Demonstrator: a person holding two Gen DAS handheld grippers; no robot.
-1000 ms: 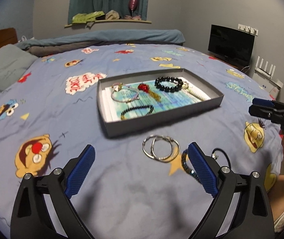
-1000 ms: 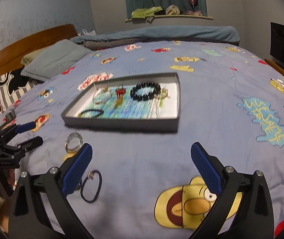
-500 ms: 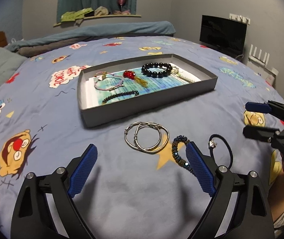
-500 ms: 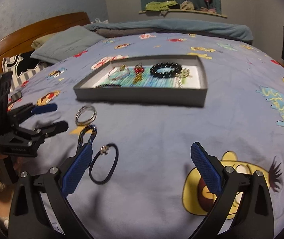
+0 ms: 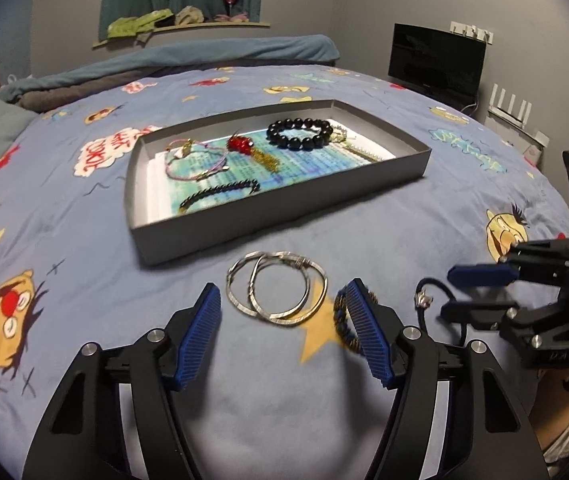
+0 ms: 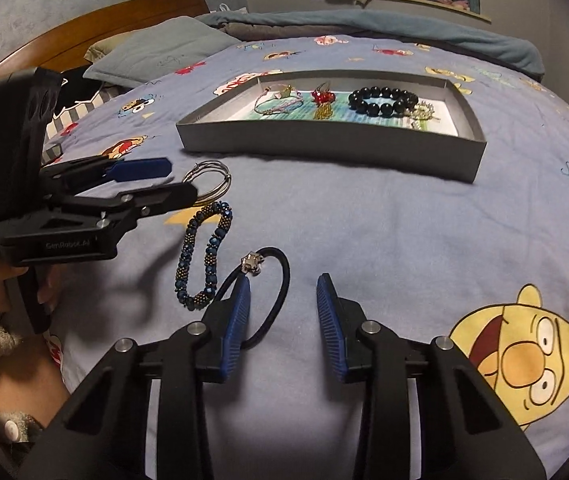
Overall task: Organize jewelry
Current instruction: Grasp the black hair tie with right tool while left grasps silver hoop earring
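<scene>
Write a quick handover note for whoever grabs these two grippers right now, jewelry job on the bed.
Left gripper: empty, fingers just narrowing, over the silver bangles.
Right gripper: empty, fingers just narrowing, around one side of the black cord bracelet, not pinching.
Done: black bead bracelet, red tassel charm and others already lie in the grey tray.
Left: bangles, blue beaded bracelet and cord bracelet, all on the bedspread before the tray.

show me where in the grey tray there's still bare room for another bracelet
Free: the grey tray's near right part, between the thin dark bracelet and the right wall. Crowded: the far row, pink cord bracelet, red tassel charm, black bead bracelet.
</scene>
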